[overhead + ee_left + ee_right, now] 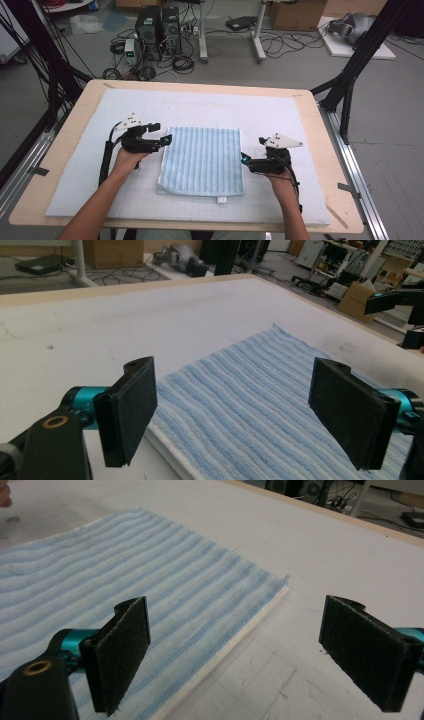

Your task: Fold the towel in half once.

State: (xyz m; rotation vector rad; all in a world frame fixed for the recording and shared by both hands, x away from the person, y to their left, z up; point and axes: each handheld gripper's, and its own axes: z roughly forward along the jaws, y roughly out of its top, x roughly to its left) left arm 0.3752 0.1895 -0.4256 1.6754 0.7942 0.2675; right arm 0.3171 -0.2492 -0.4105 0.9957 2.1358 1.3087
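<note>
A light blue striped towel (202, 160) lies folded flat in the middle of the white mat (225, 107), a small white tag at its near edge. My left gripper (162, 134) hovers at the towel's left edge near the far corner, jaws wide apart with nothing between them. In the left gripper view the towel (250, 405) stretches out beneath the open left gripper (232, 390). My right gripper (246, 161) sits just off the towel's right edge, also open and empty. The right gripper view has the towel's white-bordered edge (125, 580) running under the right gripper (235, 630).
The mat covers a wooden table (330, 150). Beyond the far edge are computer towers (157, 27), tangled cables, cardboard boxes and black frame legs (350, 75) on the floor. Bare mat surrounds the towel on all sides.
</note>
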